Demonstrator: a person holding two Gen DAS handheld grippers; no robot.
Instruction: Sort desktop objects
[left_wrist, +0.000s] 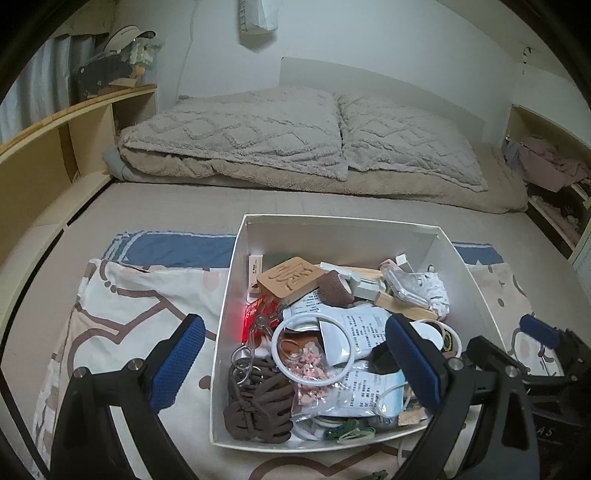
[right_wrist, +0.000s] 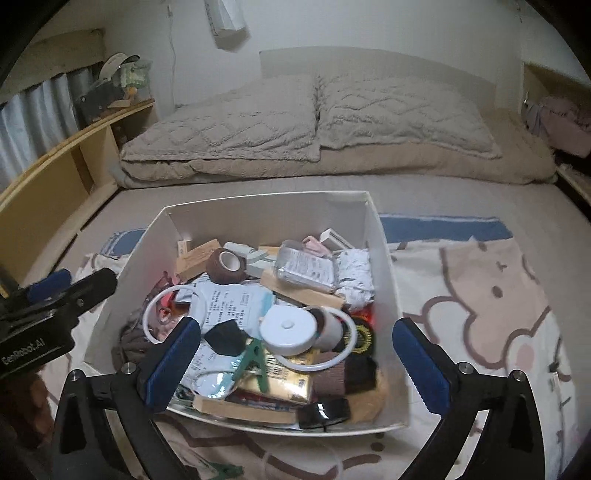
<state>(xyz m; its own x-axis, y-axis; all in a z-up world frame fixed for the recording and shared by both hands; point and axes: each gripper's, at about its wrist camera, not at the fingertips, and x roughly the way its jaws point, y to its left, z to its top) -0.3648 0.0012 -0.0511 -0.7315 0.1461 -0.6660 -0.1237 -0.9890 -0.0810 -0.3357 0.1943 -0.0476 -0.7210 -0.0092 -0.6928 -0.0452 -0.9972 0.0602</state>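
A white box (left_wrist: 236, 266) full of small items sits on a patterned cloth (left_wrist: 122, 295) on a bed; it also shows in the right wrist view (right_wrist: 384, 258). Inside are a wooden carved tile (left_wrist: 290, 277), a brown tape roll (right_wrist: 223, 265), a white ring (left_wrist: 314, 347), a brown hair claw (left_wrist: 258, 402), a white round case (right_wrist: 290, 328), a green clip (right_wrist: 255, 360) and paper packets. My left gripper (left_wrist: 295, 362) is open above the box's near left part. My right gripper (right_wrist: 295, 358) is open above the box's near edge. Both are empty.
Folded grey blankets (left_wrist: 295, 136) lie at the bed's far end. A wooden shelf (left_wrist: 55, 147) runs along the left, with clutter on top. Clothes (left_wrist: 546, 166) pile at the right. A green clip (right_wrist: 221, 470) lies on the cloth in front of the box.
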